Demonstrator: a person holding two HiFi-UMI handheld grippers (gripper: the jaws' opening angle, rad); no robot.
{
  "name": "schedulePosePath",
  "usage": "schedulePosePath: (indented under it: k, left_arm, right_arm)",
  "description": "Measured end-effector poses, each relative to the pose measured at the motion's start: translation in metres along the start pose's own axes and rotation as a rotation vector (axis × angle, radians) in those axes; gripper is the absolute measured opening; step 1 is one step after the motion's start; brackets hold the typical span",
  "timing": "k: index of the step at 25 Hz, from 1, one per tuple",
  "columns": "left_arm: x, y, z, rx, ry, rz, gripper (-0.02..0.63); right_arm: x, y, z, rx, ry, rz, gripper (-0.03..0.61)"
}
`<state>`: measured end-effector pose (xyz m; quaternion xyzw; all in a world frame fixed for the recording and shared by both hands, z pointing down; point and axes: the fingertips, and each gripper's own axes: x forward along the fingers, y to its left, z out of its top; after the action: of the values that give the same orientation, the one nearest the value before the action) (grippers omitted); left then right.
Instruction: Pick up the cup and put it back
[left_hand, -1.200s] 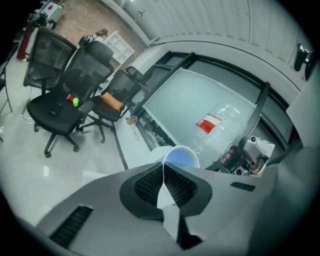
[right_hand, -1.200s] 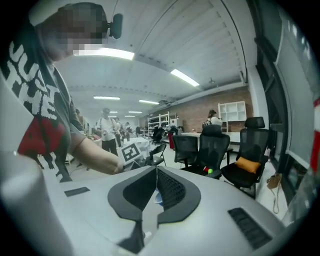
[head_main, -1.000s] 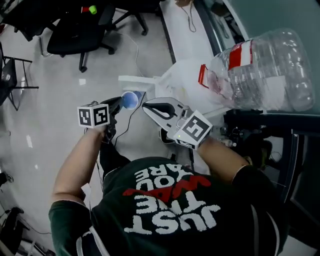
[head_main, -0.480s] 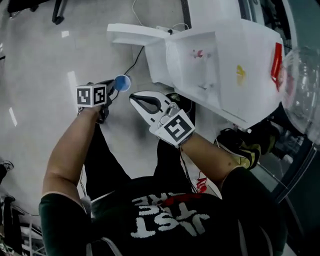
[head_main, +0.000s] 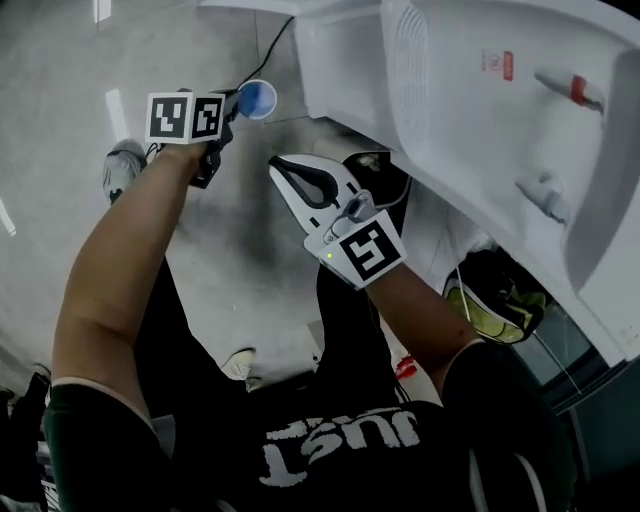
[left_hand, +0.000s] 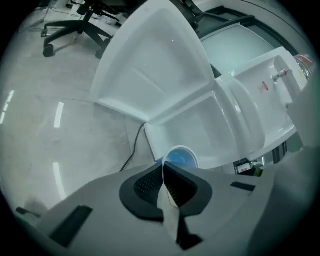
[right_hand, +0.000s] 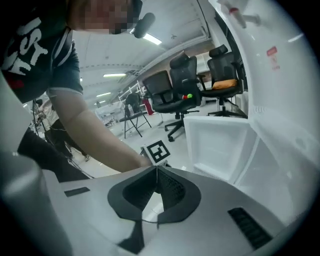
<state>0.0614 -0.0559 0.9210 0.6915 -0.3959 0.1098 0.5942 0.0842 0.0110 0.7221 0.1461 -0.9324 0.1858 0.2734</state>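
Note:
A small paper cup (head_main: 257, 98) with a blue inside is pinched by its wall in my left gripper (head_main: 232, 105), which is shut on it. In the left gripper view the cup (left_hand: 179, 157) sticks out past the jaw tips of the left gripper (left_hand: 163, 169), mouth towards the camera, in front of the white dispenser's open lower compartment (left_hand: 195, 130). My right gripper (head_main: 280, 170) hangs beside the left one, to its right, jaws shut with nothing between them. From its own camera the right gripper (right_hand: 156, 170) points towards my left forearm (right_hand: 95, 135).
The white water dispenser (head_main: 480, 120) fills the right side, and its lower door (left_hand: 150, 65) is swung open to the left. A black cable (left_hand: 132, 147) runs over the grey floor below the compartment. Office chairs (right_hand: 170, 90) stand further back. A yellow-and-black shoe (head_main: 495, 300) sits by the dispenser's foot.
Both grippers and the head camera have sunk from the level of the dispenser's water bottle down to its lower part. The cup has stayed in the left gripper throughout.

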Motion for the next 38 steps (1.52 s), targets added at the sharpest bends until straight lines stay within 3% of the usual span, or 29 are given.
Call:
schedulePosePath:
  k: [4,10,18,25,33,37,38]
  left_arm:
    - [0.054,-0.001,0.009,0.062,0.012,-0.019,0.016]
    - [0.129,-0.029,0.034,0.081,-0.013,-0.043,0.017]
    - [0.197,-0.068,0.048,0.090,-0.009,-0.059,0.017]
    - [0.226,-0.065,0.050,0.037,-0.033,-0.046,0.017]
    - [0.233,-0.072,0.044,-0.024,-0.018,-0.129,0.023]
    - [0.229,-0.080,0.050,-0.052,-0.042,-0.196,0.142]
    - [0.226,-0.079,0.053,-0.055,-0.054,-0.201,0.146]
  right_arm:
    - [0.001,-0.001,-0.039,-0.013,0.016,0.014,0.034]
    - [-0.024,-0.002,-0.077,0.005,0.051,0.027,0.034]
    - [-0.061,-0.013,-0.101,0.045,0.127,0.021,0.034]
    - [-0.054,-0.023,-0.098,0.034,0.133,0.037,0.034]
    - [-0.050,-0.022,-0.092,0.048,0.126,0.043,0.034]
    - [-0.050,-0.023,-0.092,0.049,0.126,0.033,0.034]
    - [-0.050,-0.024,-0.092,0.048,0.124,0.029,0.034]
